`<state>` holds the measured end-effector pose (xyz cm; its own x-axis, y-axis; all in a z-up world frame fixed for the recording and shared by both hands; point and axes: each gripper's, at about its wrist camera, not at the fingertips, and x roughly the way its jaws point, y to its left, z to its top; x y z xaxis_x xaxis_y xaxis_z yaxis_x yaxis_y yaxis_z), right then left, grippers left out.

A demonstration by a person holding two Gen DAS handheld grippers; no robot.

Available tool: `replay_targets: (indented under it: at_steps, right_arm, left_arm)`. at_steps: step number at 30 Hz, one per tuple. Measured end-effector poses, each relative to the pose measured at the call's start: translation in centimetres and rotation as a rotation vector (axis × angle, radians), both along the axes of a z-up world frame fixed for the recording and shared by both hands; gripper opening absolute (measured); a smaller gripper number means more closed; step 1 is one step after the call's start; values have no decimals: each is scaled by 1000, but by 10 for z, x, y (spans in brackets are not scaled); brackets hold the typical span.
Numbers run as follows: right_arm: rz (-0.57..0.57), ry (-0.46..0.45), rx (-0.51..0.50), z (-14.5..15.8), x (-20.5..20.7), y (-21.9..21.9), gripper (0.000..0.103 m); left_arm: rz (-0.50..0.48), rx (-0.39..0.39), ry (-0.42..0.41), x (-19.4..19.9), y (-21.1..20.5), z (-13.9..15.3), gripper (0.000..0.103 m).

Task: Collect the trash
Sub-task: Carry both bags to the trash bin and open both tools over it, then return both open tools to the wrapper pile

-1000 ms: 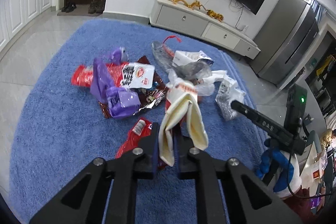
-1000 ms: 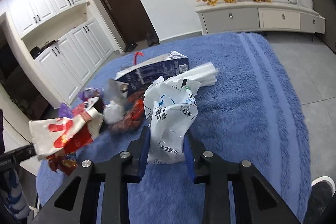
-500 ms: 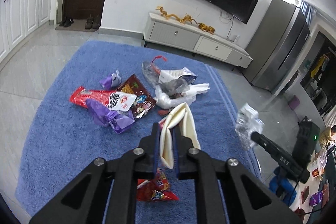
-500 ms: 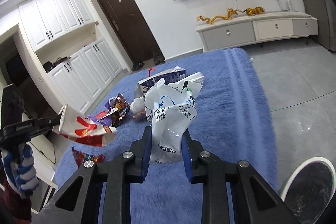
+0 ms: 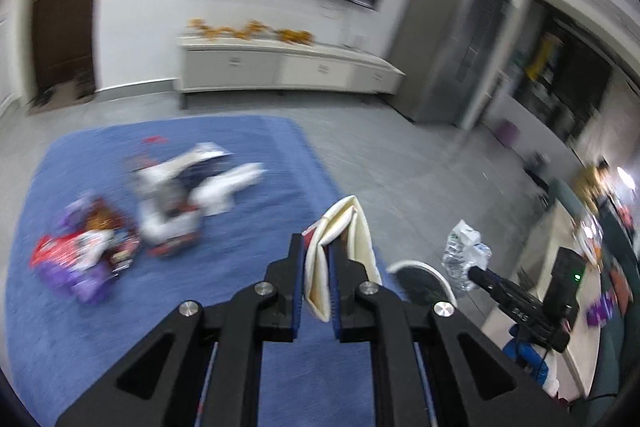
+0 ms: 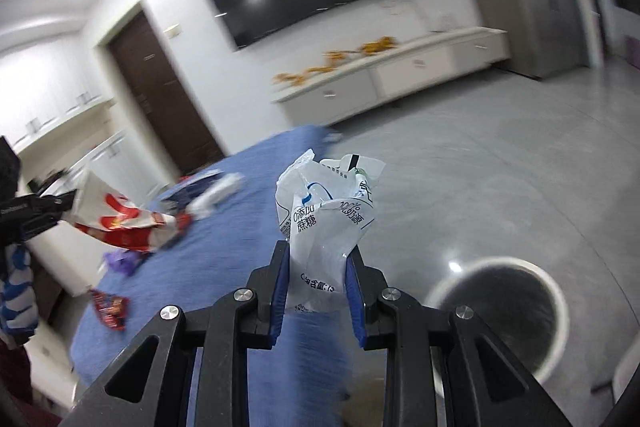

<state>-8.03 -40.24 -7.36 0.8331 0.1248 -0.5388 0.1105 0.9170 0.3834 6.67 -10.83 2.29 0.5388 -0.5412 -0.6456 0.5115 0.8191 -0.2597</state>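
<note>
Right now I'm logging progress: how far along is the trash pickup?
Nothing shows as binned yet. In hand: left tool grips a cream wrapper, right tool a white bag, near the bin. Left: the pile on the rug.

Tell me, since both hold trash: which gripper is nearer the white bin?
Right, probably. The right gripper hangs just left of the white bin; the left gripper is farther left, over the rug's edge.
</note>
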Motion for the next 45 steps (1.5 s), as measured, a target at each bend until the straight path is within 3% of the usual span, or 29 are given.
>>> replay_targets:
  at_steps: [7,13,20,23,25,29,35,45]
  right_arm:
    - [-199,127,-2,-40,-35,-70,25]
    - [-278,221,36,-81,-45,-108,25]
    - [-325,309,43,-115,-40,-133,29]
    - [-331,349,33,-126,-37,-138,46]
    - [-340,361,31,-129,-39,-137,52]
    - [-361,366,40,-125,-44,-133,55]
    - [-382,331,44,-104,-54,-133,56]
    - [-376,179,-54,-19,-69,-93,56]
  left_arm:
    - [-259,66,37,6,-149,-31,10]
    - [-383,131,92,8,-251,-79,11]
    - [-451,191,148,1,-322,-126,12]
    - [-468,215,181,4,-339,-144,13]
    - [-473,229,195,6,-344,-152,15]
    - [-465,210,187,6,-342,-153,56]
    - [-465,179,157,-3,-323,-131,57]
    - [-391,77,19,-19,-227,-60,57]
